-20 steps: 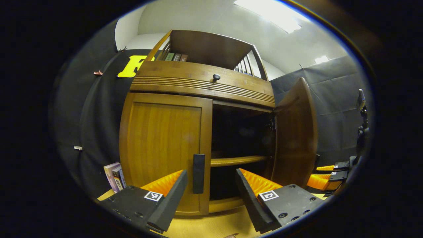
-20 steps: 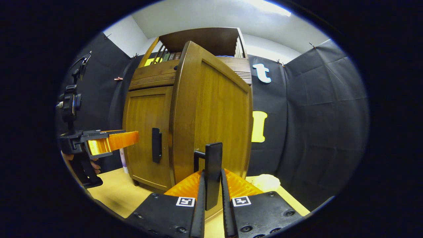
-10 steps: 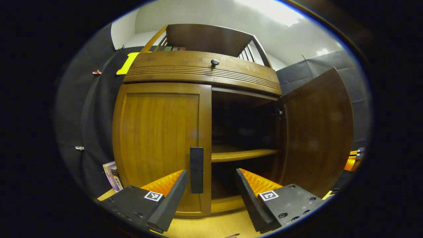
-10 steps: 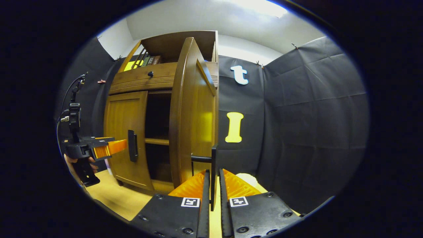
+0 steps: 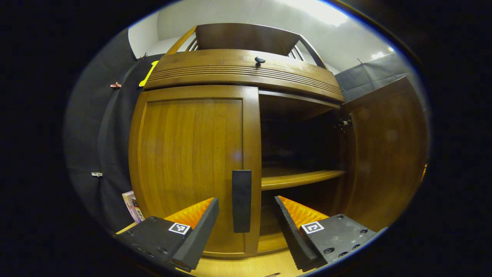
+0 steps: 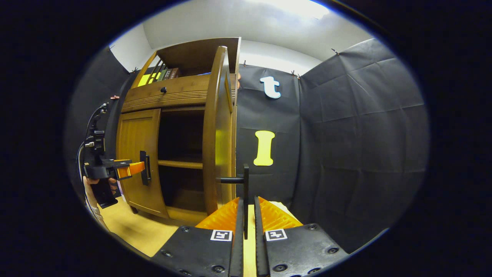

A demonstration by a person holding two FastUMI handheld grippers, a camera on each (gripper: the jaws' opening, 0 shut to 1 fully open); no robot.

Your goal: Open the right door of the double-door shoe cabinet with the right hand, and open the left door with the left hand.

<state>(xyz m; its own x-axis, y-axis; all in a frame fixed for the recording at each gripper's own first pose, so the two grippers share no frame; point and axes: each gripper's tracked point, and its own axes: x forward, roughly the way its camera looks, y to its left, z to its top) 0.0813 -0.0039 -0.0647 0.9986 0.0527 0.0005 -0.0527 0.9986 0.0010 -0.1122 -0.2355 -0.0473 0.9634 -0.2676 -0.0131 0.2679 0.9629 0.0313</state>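
The wooden shoe cabinet [image 5: 238, 73] stands close in front. Its left door [image 5: 190, 161] is closed, with a dark vertical handle [image 5: 241, 201] at its inner edge. My left gripper [image 5: 245, 202] is open, one finger on each side of that handle, not touching it. The right door [image 5: 384, 154] stands swung wide, baring a dark interior and a shelf [image 5: 300, 177]. In the right gripper view the right door [image 6: 217, 127] is seen edge-on, and my right gripper [image 6: 248, 200] is shut on its handle [image 6: 245, 181]. Off to the left there, the left gripper [image 6: 128, 168] hovers at the left door handle [image 6: 145, 173].
A drawer with a round knob [image 5: 260, 60] runs above the doors, and books [image 6: 165, 74] stand on the top shelf. More books [image 5: 130, 206] lean at the cabinet's left foot. The cabinet rests on a light wooden top [image 6: 130, 227]. Black cloth walls close in on the right.
The right gripper has pulled the right door further open, now roughly square to the cabinet. The left gripper has moved in closer, so the left door handle now lies between its open fingers.
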